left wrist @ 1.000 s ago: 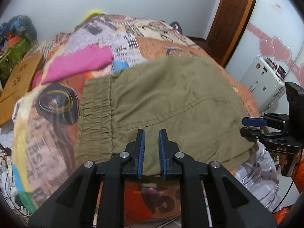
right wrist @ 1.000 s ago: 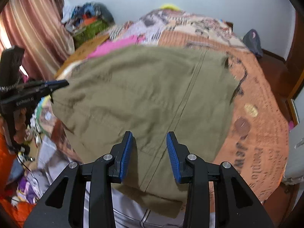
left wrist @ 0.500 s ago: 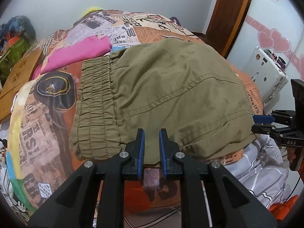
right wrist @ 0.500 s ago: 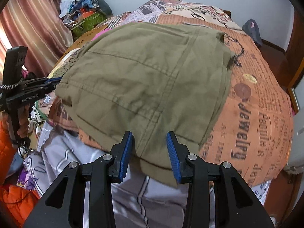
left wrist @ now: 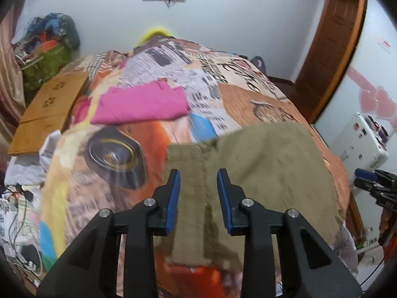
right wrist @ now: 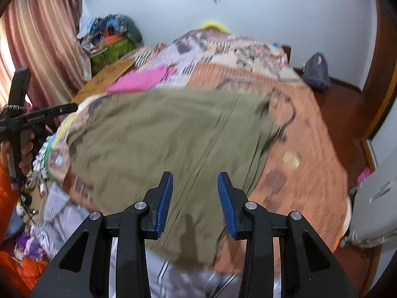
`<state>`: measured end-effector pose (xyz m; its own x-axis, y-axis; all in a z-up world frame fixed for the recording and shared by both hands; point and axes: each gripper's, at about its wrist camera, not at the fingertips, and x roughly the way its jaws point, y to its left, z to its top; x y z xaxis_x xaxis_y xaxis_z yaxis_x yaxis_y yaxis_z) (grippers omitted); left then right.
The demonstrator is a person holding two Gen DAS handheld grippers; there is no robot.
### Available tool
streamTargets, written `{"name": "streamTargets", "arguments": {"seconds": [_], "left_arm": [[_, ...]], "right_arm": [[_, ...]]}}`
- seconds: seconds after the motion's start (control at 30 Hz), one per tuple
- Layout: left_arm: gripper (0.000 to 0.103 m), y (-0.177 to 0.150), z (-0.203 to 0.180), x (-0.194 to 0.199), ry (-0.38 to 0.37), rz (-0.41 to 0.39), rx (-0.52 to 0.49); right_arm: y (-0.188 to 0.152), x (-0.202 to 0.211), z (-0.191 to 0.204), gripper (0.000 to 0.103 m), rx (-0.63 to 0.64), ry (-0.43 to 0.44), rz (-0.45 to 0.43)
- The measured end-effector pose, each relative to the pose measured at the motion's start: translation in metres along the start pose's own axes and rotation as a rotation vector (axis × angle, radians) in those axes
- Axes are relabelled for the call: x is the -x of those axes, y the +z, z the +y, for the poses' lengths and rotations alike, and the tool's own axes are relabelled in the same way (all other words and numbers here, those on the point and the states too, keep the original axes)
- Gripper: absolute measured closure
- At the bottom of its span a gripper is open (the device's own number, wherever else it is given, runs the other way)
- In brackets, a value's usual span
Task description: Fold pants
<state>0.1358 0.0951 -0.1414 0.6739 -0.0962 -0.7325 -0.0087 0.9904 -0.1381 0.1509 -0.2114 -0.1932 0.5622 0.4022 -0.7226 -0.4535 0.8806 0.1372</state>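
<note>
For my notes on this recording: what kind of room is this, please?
Most likely a home bedroom: the olive pants lie on a bed with a printed bedspread, beside striped curtains and a wooden door.

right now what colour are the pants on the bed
Olive green pants, plain with no print; the right wrist view shows them best.

Both my views smear with motion, so the weave and seams of the pants (left wrist: pixel 260 164) read only as soft streaks, and their gathered waistband is mush. My left claw (left wrist: pixel 198 198) covers the near hem of the pants, and my right claw (right wrist: pixel 194 201) does the same in its own view, where the pants (right wrist: pixel 168 144) blur hardest along the far edge. The print on the bedspread (left wrist: pixel 211 74) is too fuzzy to read. The right claw at the right edge of my left view (left wrist: pixel 372 183) is cut off, so its fingertips stay unclear. The heap of clutter (right wrist: pixel 111 37) in the far left corner is an unsorted blur.
</note>
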Motion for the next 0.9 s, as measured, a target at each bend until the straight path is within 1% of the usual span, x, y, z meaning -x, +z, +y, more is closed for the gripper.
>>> {"name": "streamTargets", "arguments": {"seconds": [0.13, 0.23, 0.33, 0.43, 0.57, 0.7, 0.77, 0.8, 0.9], "left_arm": [[0.066, 0.021, 0.013, -0.017, 0.026, 0.003, 0.024], [0.066, 0.031, 0.022, -0.039, 0.031, 0.037, 0.038], [0.066, 0.038, 0.026, -0.065, 0.028, 0.090, 0.043], [0.066, 0.038, 0.028, -0.089, 0.023, 0.143, 0.040], [0.066, 0.032, 0.025, -0.117, 0.000, 0.206, 0.046], [0.066, 0.026, 0.021, -0.128, 0.014, 0.213, 0.022], [0.066, 0.025, 0.023, -0.129, 0.009, 0.210, 0.026], [0.066, 0.024, 0.024, -0.129, 0.002, 0.211, 0.032], [0.066, 0.022, 0.030, -0.129, -0.026, 0.205, 0.059]], "right_arm": [[0.023, -0.015, -0.018, 0.069, 0.000, -0.030, -0.012], [0.037, -0.034, -0.035, 0.069, -0.016, -0.042, 0.005], [0.050, -0.055, -0.053, 0.069, -0.040, -0.060, 0.026], [0.062, -0.078, -0.074, 0.069, -0.063, -0.075, 0.055], [0.074, -0.106, -0.097, 0.069, -0.093, -0.071, 0.087], [0.082, -0.133, -0.114, 0.069, -0.116, -0.062, 0.113], [0.085, -0.149, -0.123, 0.069, -0.133, -0.033, 0.141], [0.086, -0.157, -0.127, 0.068, -0.140, -0.009, 0.156], [0.088, -0.170, -0.130, 0.055, -0.150, 0.024, 0.176]]}}
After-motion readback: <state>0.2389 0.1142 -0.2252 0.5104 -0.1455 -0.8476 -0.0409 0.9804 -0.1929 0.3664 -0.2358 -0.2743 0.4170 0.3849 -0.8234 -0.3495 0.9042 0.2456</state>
